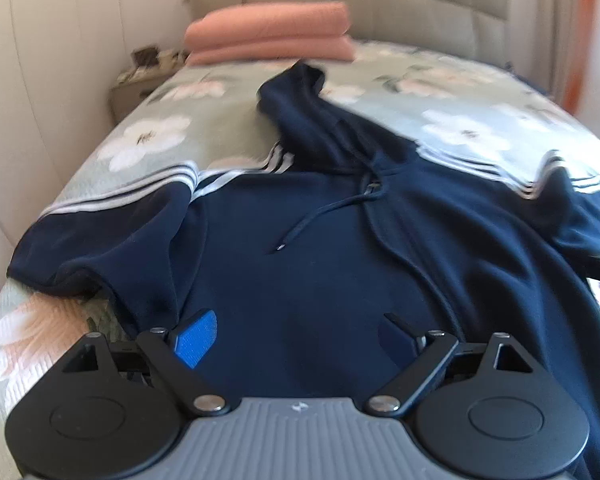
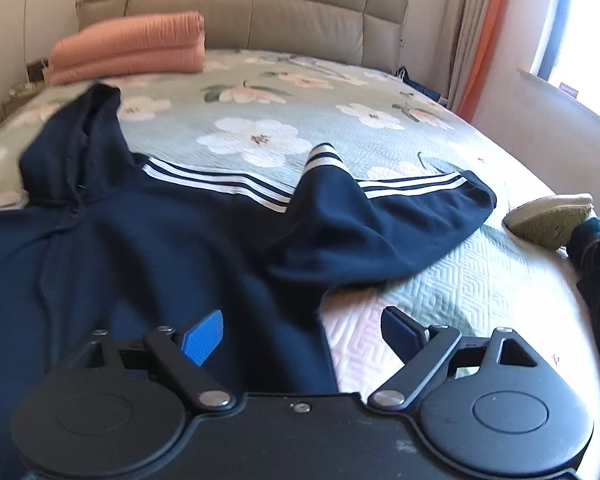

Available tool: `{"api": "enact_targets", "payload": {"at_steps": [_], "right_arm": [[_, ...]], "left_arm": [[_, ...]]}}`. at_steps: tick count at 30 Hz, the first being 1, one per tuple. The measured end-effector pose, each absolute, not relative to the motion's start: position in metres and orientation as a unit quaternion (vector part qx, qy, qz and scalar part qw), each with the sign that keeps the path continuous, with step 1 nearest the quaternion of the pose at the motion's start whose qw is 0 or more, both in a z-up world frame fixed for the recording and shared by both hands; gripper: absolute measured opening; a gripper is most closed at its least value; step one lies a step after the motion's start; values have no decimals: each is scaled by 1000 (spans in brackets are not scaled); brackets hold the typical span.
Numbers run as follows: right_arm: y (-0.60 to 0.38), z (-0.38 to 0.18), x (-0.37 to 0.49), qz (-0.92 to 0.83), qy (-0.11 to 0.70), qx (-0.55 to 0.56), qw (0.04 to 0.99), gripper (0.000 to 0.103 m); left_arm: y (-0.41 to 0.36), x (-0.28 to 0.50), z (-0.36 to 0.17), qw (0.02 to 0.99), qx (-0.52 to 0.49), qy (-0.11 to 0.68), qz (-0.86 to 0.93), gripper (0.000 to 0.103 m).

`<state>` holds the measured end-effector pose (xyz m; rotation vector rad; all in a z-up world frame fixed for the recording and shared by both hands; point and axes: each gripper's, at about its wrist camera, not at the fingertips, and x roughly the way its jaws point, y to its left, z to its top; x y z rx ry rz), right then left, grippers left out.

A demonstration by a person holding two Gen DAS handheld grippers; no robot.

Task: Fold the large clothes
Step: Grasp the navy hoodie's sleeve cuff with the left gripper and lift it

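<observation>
Gaping wide and holding nothing, each claw, left (image 1: pixel 296 330) and right (image 2: pixel 302 330), is hovering over the navy hoodie (image 1: pixel 300 240), pink blankets (image 2: pixel 128 48) lying far ahead on the bed (image 2: pixel 440 272).

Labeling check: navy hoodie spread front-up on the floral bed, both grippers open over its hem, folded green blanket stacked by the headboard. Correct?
One error: the folded blanket by the headboard is salmon pink, not green, as both wrist views show. The rest holds: the navy hoodie lies front-up on the floral bed, and the left gripper and right gripper are open over its hem.
</observation>
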<state>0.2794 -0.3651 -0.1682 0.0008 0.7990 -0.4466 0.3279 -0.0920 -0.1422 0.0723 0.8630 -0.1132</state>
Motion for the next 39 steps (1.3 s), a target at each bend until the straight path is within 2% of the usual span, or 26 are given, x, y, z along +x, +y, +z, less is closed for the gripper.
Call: {"api": "enact_targets", "payload": {"at_steps": [6,9,16,20,23,27,29,31,33,39], "right_arm": [[-355,-174,294,-168,427,11,888,102],[-326,-173,307,-135,443,19,886,102],[-213,-170,345,-37,479,-24,877,102],[-164,-175,361,-4,492,-45,870,102],[-142,-185,377,14,509,-38,860,102],[-120,-192,396,30,524,-38,851,102],[-110,-194,402,32,524,-50,850,102],[-106,-197,407,31,526,-57,848,102],[-105,-199,410,26,532,-52,845,102],[-119,-195,417,8,535,-23,845,102]], "left_arm": [[-13,370,-139,896,-35,434,81,90],[64,390,-134,886,-85,424,169,97],[253,432,-165,818,-280,422,275,91],[327,458,-196,794,-354,418,262,92],[359,480,-228,772,-410,440,207,93],[394,498,-273,728,-496,451,144,91],[393,497,-281,729,-523,423,129,81],[388,497,-279,744,-529,393,112,39],[381,501,-271,767,-510,374,111,14],[351,467,-204,836,-434,311,126,11]]}}
